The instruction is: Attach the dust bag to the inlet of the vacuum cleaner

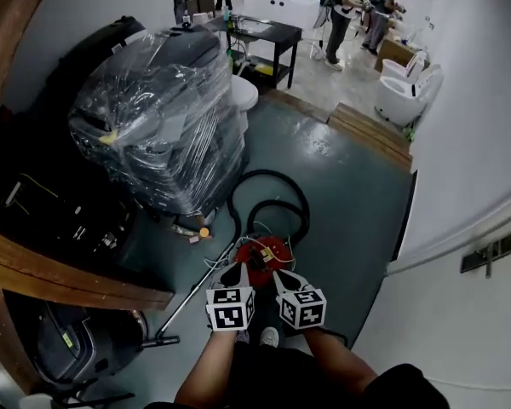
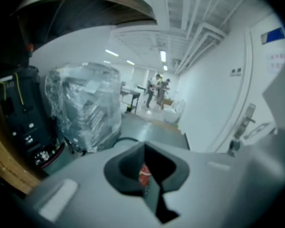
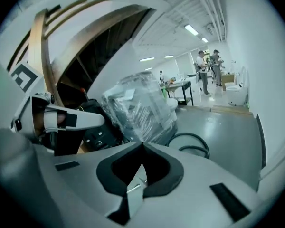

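- A stack wrapped in clear plastic (image 1: 157,118), crinkly and shiny, fills the head view's upper left. I see it in both gripper views too.
- The round red vacuum cleaner (image 1: 266,252) sits at lower centre, with its black hose (image 1: 277,196) looped above. The left gripper view gives me only a red sliver.
- The left gripper (image 1: 236,273) and right gripper (image 1: 283,278) are just below it, each with its jaws together and holding nothing.

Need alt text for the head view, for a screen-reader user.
A person holds the left gripper and right gripper, each with a square-marker cube, side by side over a round red vacuum cleaner on the grey floor, a black hose looping behind it. A plastic-wrapped stack of equipment stands to the left; people work far off.
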